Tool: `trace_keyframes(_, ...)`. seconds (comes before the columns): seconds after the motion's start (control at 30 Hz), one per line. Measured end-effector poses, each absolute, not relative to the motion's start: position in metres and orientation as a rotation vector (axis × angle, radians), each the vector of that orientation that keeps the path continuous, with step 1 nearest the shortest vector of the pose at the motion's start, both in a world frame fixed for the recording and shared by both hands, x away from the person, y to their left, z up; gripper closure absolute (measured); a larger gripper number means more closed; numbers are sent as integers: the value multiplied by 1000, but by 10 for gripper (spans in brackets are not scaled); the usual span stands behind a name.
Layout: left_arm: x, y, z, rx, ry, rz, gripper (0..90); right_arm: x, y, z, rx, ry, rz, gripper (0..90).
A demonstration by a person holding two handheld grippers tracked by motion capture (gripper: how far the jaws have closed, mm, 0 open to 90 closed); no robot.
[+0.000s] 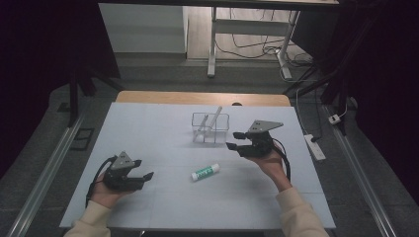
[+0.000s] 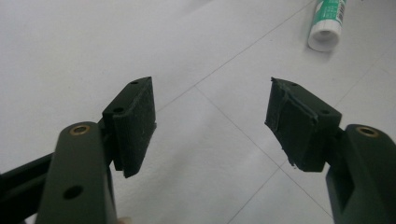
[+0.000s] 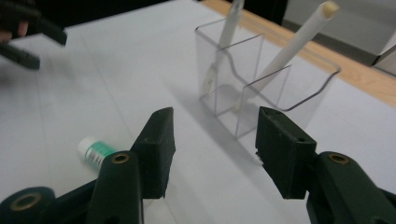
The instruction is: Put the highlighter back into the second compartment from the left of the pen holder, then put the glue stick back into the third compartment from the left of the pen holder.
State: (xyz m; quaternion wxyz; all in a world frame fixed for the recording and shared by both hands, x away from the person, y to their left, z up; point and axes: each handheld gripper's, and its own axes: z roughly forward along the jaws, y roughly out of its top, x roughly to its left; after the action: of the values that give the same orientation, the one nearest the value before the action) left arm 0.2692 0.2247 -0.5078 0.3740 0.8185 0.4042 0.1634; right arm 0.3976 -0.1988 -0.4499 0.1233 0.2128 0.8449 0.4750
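A white glue stick [image 1: 205, 172] with a green label lies flat near the middle of the white table [image 1: 148, 123]. Behind it stands a clear plastic holder [image 1: 211, 127] with two compartments and two white sticks leaning in it. My left gripper [image 1: 143, 169] rests low at the front left, open and empty, pointing right toward the glue stick [image 2: 327, 23]; its jaws [image 2: 210, 88] stand wide apart over bare table. My right gripper [image 1: 233, 140] hovers just right of the holder [image 3: 261, 70], open [image 3: 215, 119] with nothing between its pads. The glue stick [image 3: 95, 153] lies to its lower left.
A wooden strip [image 1: 197, 97] runs along the table's far edge. A power strip [image 1: 314, 146] lies on the floor to the right, and desk legs with cables [image 1: 247, 44] stand beyond the table. The other gripper [image 3: 28, 32] appears far off in the right gripper view.
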Motion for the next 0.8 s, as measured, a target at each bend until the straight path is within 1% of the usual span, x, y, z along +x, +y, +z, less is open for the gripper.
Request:
trace_keyframes(0.27,269,224,-508,2098,1033,420,331,394,-189,-450,519,2547,1329,418)
trace_keyframes(0.8,270,225,-508,2101,1033,420,331,392,-179,-453,447,2634,1282,415)
